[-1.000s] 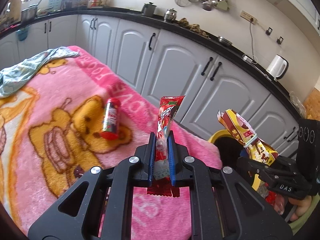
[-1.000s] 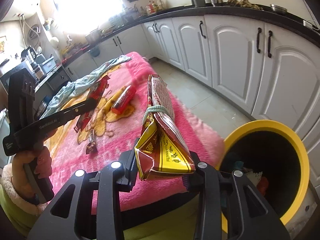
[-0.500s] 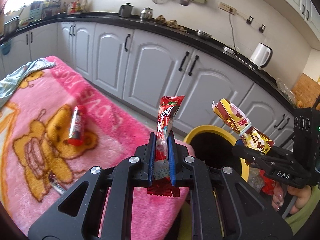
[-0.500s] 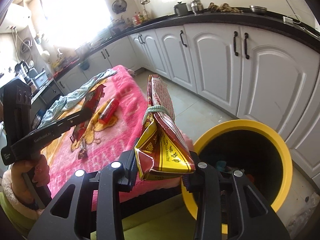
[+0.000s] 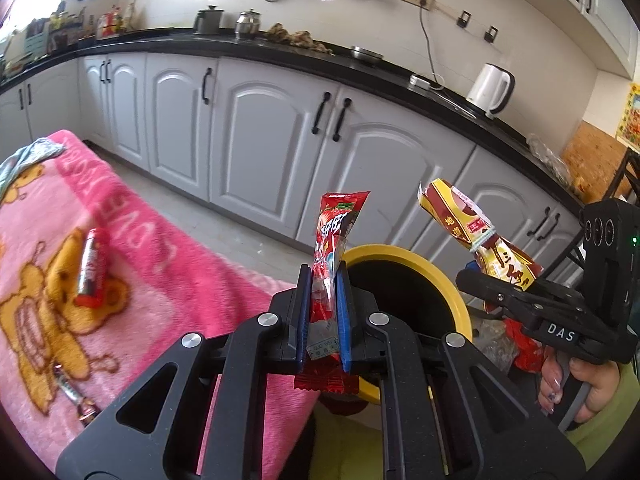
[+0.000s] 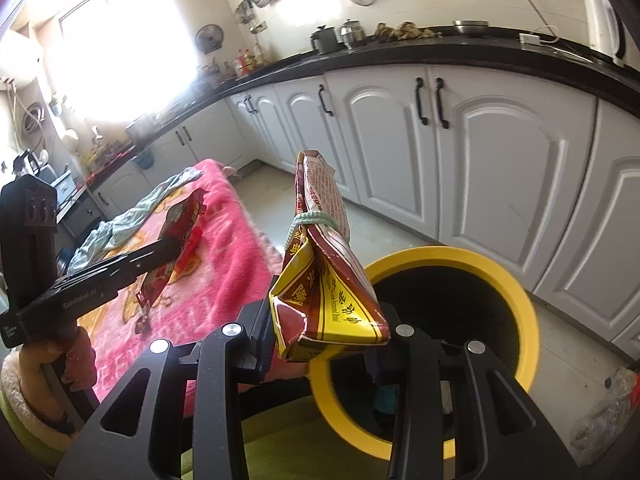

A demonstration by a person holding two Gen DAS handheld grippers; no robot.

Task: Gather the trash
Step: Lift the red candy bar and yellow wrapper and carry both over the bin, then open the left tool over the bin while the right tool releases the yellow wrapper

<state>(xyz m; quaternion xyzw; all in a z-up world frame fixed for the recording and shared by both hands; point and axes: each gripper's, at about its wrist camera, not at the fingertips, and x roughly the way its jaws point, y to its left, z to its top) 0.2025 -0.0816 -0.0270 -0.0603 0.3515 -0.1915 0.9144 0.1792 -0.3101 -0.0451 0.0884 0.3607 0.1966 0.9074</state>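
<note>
My left gripper (image 5: 323, 280) is shut on a long red snack wrapper (image 5: 340, 216) that stands upright between its blue pads, just left of the yellow-rimmed black trash bin (image 5: 400, 250). Over the near rim of the bin (image 6: 520, 300), my right gripper (image 6: 320, 344) is shut on a crumpled yellow and red snack bag (image 6: 328, 292) tied with a green band. The left wrist view shows the right gripper (image 5: 500, 292) with that bag (image 5: 460, 216) beside the bin. A red tube (image 5: 91, 268) and a small candy wrapper (image 5: 74, 394) lie on the pink blanket (image 5: 180, 272).
White kitchen cabinets (image 5: 260, 140) under a black counter run behind the bin across a strip of floor. A teal cloth (image 6: 120, 224) lies at the blanket's far end. A clear plastic bag (image 6: 600, 412) sits on the floor right of the bin. A hand (image 5: 576, 384) holds the right gripper.
Both grippers have swung right, away from the blanket and toward the bin, each keeping its wrapper. The bin now fills more of both views.
</note>
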